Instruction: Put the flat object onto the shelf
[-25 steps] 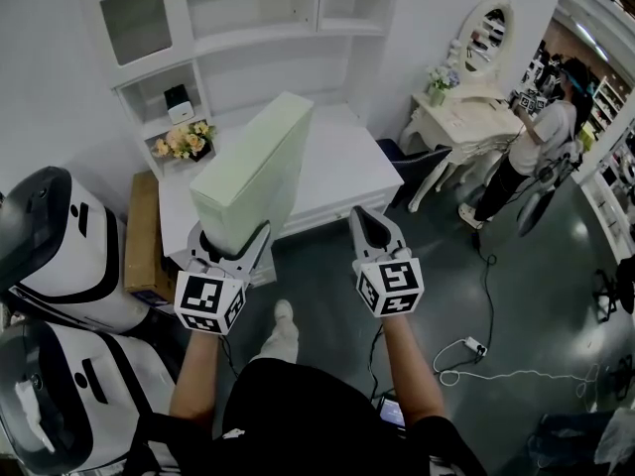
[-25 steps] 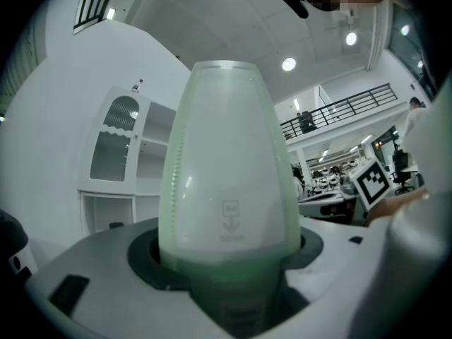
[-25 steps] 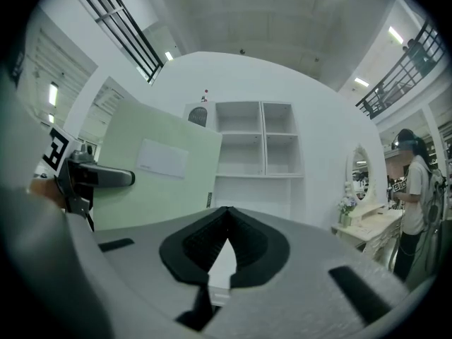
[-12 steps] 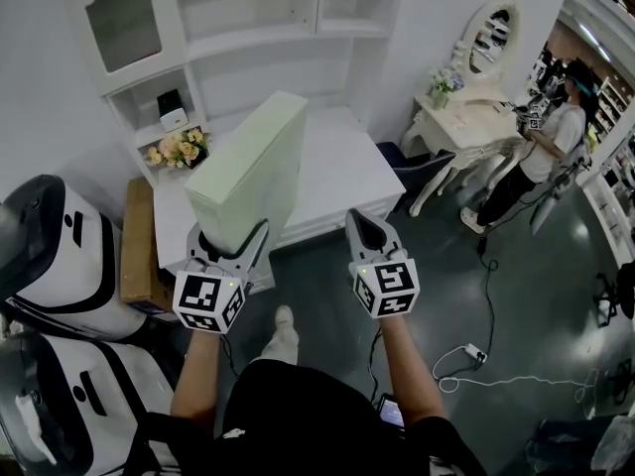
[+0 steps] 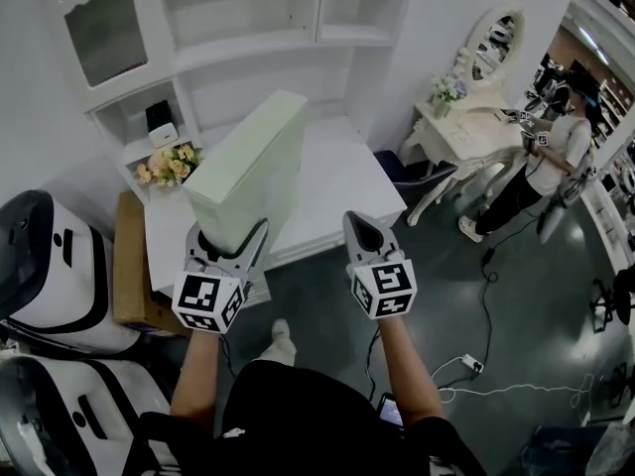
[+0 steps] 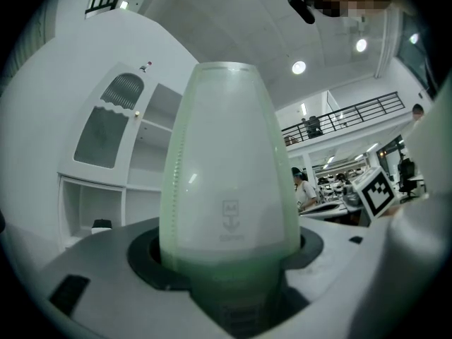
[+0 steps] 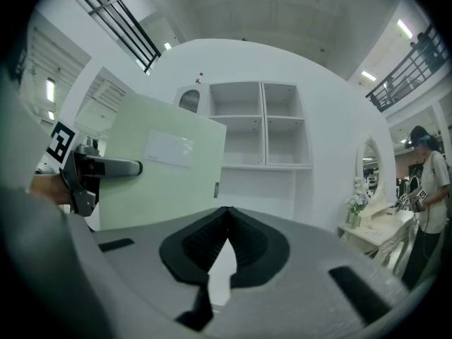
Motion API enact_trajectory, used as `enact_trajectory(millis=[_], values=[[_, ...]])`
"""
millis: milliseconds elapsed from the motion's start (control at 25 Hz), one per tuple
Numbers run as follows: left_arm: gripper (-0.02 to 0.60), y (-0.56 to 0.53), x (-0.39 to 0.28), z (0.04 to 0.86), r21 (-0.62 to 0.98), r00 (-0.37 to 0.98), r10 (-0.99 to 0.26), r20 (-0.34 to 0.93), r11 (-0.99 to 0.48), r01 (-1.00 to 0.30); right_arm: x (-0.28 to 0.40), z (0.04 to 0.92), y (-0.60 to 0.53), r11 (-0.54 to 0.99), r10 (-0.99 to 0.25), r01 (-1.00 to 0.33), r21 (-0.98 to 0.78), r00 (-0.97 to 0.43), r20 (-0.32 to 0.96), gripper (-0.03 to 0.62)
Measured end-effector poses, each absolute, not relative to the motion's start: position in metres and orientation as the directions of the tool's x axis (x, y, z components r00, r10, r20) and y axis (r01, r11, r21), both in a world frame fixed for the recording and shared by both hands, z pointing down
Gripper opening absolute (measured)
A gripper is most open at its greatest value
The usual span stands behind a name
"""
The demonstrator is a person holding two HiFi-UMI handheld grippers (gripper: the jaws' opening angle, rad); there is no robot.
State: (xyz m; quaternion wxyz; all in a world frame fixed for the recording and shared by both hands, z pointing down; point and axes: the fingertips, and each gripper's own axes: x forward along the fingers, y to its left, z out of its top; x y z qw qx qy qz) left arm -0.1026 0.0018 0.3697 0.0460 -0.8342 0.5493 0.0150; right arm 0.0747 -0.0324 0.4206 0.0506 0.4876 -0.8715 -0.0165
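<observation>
The flat object (image 5: 253, 172), a pale green slab, is held upright on its narrow edge, with its lower end pinched between the widely spread jaws of the left gripper (image 5: 228, 244). Compared with a second ago, the white shelf unit (image 5: 248, 38) and its tabletop (image 5: 342, 181) are seen nearer to both grippers. The carry is therefore judged to be under way, with the placing not yet begun. The right gripper (image 5: 361, 228) is carried alongside, its jaws pressed together on nothing. Open floor is left to the right, between the tabletop and the dressing table (image 5: 461, 127). On the left, room is narrowed by the flowers (image 5: 164, 165) in a low niche and by the white machines (image 5: 45, 266). The slab's tall top edge is judged likely to need clearance under a shelf board.
</observation>
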Motion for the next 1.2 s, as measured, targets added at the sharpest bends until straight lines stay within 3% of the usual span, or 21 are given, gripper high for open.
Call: enact_trajectory(millis=[1200], values=[[0.319, -0.203, -0.14, 0.381, -0.018, 0.461, -0.887, -0.036, -0.46, -0.888, 0.021, 0.427, -0.232, 0.518, -0.853, -0.848, 0.111, -0.503, 0.136, -0.014]])
